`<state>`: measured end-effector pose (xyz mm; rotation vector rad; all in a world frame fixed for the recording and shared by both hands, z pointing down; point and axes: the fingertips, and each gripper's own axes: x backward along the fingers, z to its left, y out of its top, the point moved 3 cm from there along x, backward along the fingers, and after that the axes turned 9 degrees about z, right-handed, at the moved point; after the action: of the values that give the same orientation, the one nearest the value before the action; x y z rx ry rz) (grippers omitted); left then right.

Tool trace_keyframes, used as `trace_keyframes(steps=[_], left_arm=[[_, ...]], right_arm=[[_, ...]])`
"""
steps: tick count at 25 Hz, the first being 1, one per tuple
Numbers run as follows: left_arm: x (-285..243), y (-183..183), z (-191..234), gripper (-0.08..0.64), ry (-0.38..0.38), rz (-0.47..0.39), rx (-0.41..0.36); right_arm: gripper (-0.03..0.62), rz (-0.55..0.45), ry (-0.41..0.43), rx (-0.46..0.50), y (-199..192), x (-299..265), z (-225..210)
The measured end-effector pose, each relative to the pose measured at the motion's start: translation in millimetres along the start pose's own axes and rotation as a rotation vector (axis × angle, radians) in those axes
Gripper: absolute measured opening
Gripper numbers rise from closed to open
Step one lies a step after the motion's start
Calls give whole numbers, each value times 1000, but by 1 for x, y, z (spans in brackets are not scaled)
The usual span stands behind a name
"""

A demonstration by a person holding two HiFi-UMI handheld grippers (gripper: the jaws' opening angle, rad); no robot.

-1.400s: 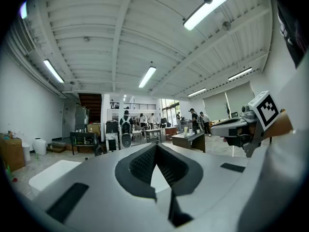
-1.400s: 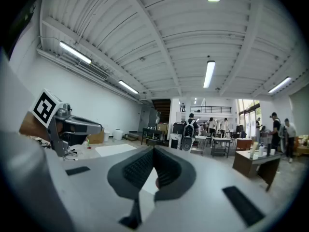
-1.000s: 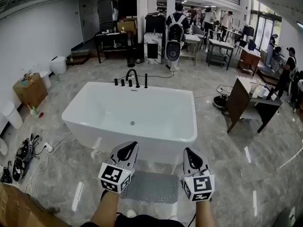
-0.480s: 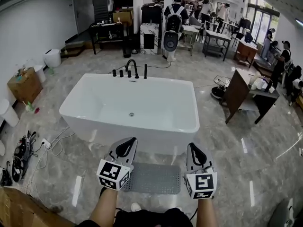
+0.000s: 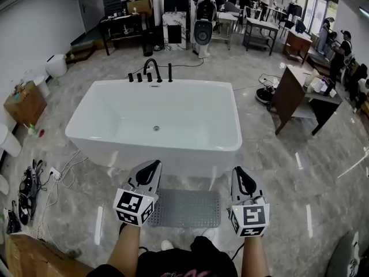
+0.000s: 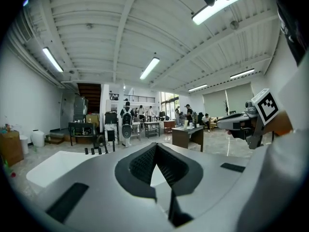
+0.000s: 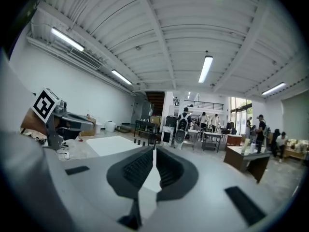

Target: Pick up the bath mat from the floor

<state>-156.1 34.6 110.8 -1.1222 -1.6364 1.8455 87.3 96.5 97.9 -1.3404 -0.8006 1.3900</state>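
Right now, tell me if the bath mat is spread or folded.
Spread. The bath mat lies flat as one rectangle on the floor before the bathtub; no fold shows.

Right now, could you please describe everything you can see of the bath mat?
The bath mat is a grey rectangle, rubbery-looking, covered in fine dots. It lies flat and unfolded on the marbled floor, its long side facing the white bathtub just beyond. The left gripper and right gripper, both shut and empty, are not on it.

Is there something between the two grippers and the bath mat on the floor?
Nothing visible. The bath mat lies bare before the bathtub, below and between the left gripper and right gripper, both shut and empty.
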Motion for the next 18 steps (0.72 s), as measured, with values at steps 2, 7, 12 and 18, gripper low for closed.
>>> trace_keyframes(steps=[2,7,12,18], left_arm=[[-18,7,-5,8,10,8,-6],[-52,14,-18,8,53,52,-53],[-70,1,-5,8,92,103,-33],[-78,-21,21,8,108,152,-8]], right_arm=[[23,-6,14,-4,1,-14,-18],[23,-10,74,-3,-7,-43,-51],[23,19,114,-11,-21,-70,-62],[23,70,130,-42,-36,-96,-55]])
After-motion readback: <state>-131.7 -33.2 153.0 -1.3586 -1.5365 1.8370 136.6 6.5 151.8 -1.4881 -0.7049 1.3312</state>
